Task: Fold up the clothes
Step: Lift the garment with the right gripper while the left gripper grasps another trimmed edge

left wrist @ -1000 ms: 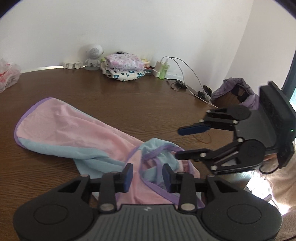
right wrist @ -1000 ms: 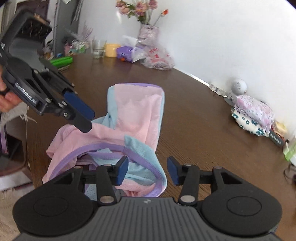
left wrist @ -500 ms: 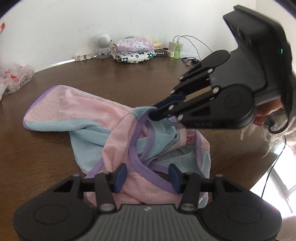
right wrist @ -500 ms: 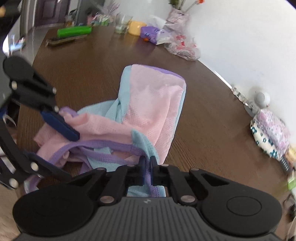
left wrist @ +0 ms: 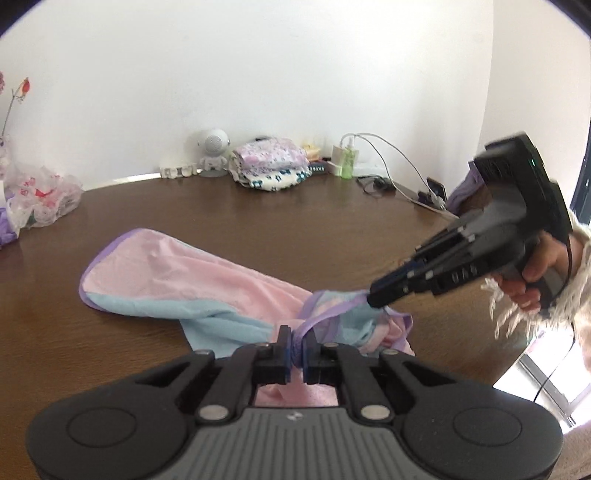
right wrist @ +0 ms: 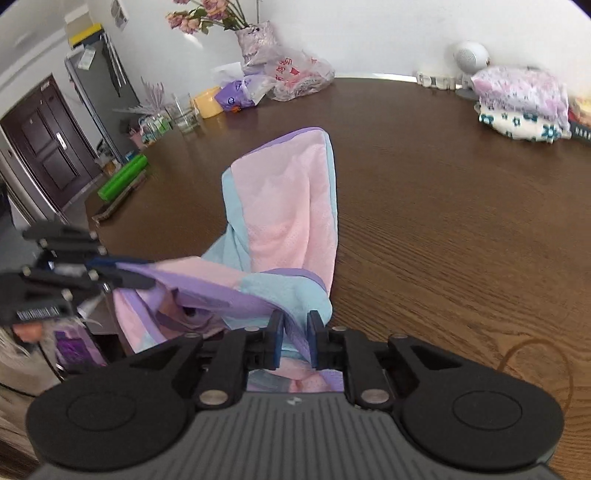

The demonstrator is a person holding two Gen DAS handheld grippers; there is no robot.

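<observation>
I have a pink, pale blue and lilac-trimmed garment lying on the brown wooden table, its far end flat and its near end bunched and lifted off the wood. My left gripper is clamped on a twisted knot of the purple trim at that near end. My right gripper has its pads drawn close about the blue and lilac edge; they look pinched on the cloth, though in that view a sliver of gap shows, so I trust the left camera more, where its tips bite the trim just beyond my own. A hand grips the right tool's handle.

The fabric is a fine mesh, stretched taut between the two grips, with the purple band running from one to the other.

The table is dark, grained, and curves toward a white wall. Beyond the garment, against the wall, sit a stack of folded floral clothes, a small white round-headed figure beside it, and a charger with white cables. Left of the garment lies a crumpled plastic bag. From the right camera I see a vase of dried flowers, a glass and a dark door past the garment's far end.
</observation>
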